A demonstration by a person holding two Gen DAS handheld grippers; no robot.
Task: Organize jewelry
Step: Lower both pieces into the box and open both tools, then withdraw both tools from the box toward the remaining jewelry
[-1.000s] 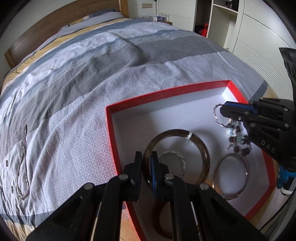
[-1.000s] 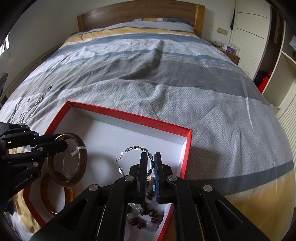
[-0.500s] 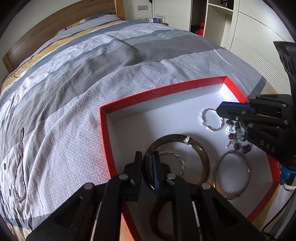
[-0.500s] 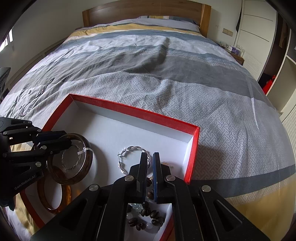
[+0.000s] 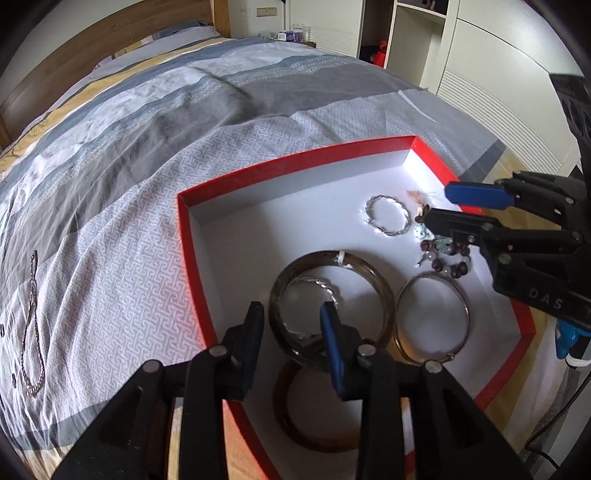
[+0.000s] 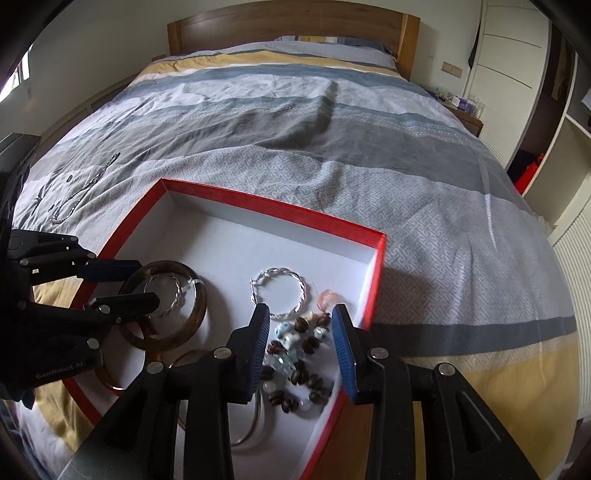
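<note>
A red box with a white floor point(image 5: 229, 229) point(image 6: 236, 254) lies on the bed. In it lie a dark brown bangle point(image 5: 384, 295) point(image 6: 197, 310) ringing a twisted silver hoop point(image 5: 325, 288), a second brown bangle point(image 5: 288, 417), a thin metal bangle point(image 5: 461, 299), another twisted silver hoop point(image 5: 388, 218) point(image 6: 288, 291) and a beaded bracelet point(image 5: 443, 254) point(image 6: 295, 365). My left gripper point(image 5: 291, 325) point(image 6: 144, 280) is open over the dark bangle. My right gripper point(image 6: 299, 325) point(image 5: 439, 206) is open above the beads.
A long silver chain necklace point(image 5: 31, 325) point(image 6: 81, 188) lies on the striped duvet left of the box. A wooden headboard point(image 6: 288, 22) is at the far end. White wardrobes and shelves point(image 5: 480, 55) stand to the right of the bed.
Both grippers opened. The left one let go of the dark bangle, which now lies in the box. The right one let go of the twisted silver hoop, which now lies flat by the beads.
</note>
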